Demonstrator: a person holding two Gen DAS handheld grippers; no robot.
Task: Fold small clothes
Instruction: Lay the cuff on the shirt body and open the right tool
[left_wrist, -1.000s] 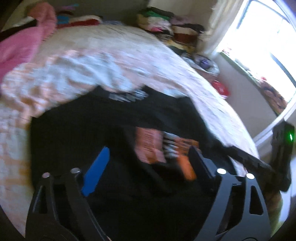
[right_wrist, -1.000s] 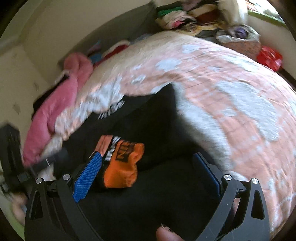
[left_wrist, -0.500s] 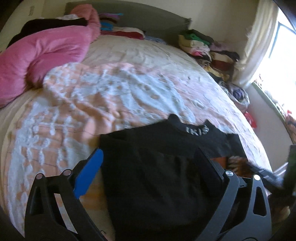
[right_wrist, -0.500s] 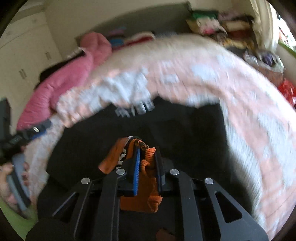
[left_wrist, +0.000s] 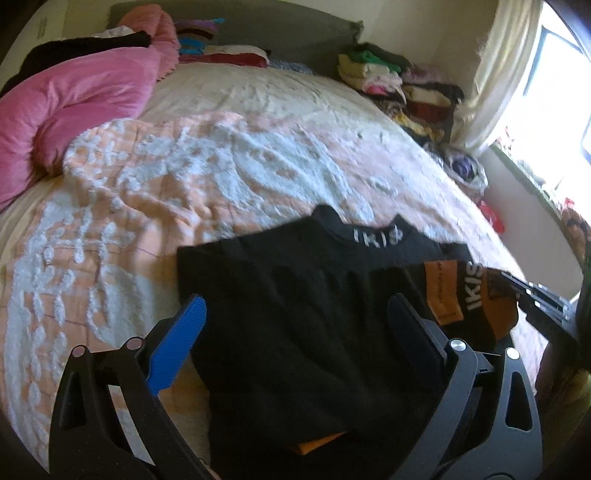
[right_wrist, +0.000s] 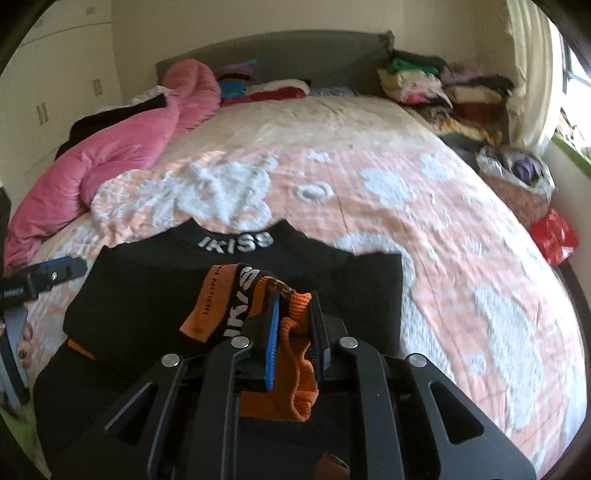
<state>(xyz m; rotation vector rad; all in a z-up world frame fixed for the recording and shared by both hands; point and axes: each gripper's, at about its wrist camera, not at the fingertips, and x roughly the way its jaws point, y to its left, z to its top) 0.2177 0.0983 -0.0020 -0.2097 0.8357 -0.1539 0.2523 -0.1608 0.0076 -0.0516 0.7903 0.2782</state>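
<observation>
The right gripper (right_wrist: 291, 332), whose jaws have just been closing, is pinching the orange ribbed cuff (right_wrist: 295, 314) of the black IKISS top (right_wrist: 236, 291) lying on the peach bedspread (right_wrist: 443, 229). The left gripper (left_wrist: 295, 332) is hovering wide, empty. The sleeve should be carried flat across the chest.

Daylight from blown-out window (left_wrist: 561, 96) at right, soft focus, fisheye-curved dark edges
</observation>
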